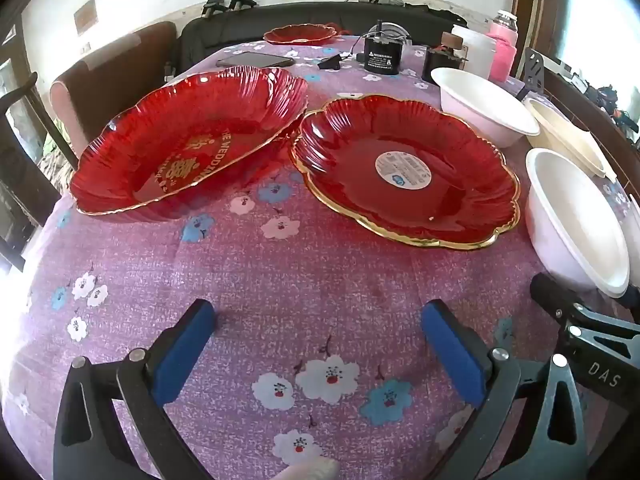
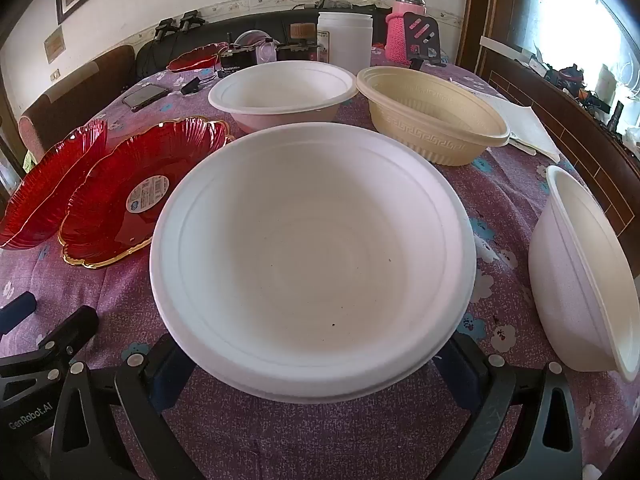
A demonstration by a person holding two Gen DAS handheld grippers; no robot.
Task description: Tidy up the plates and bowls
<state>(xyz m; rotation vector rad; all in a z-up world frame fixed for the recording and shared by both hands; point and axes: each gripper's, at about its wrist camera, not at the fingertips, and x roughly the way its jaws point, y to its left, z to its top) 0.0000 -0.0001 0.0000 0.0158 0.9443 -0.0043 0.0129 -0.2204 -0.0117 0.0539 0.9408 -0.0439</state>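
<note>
Where unseen leftward: fourth white bowl point(image 2: 588, 276)

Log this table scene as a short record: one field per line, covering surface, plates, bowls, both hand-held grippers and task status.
surface: purple floral tablecloth
plates: red gold-rimmed scalloped plate with sticker; red ribbed plate with gold lettering, tilted, beside it
bowls: large white disposable bowl nearest; second white bowl and beige patterned plastic bowl behind; third white bowl at right edge
left hand-held gripper: open, empty, over bare cloth
right hand-held gripper: open, straddling nearest bowl's near rim
status: nothing stacked yet
</note>
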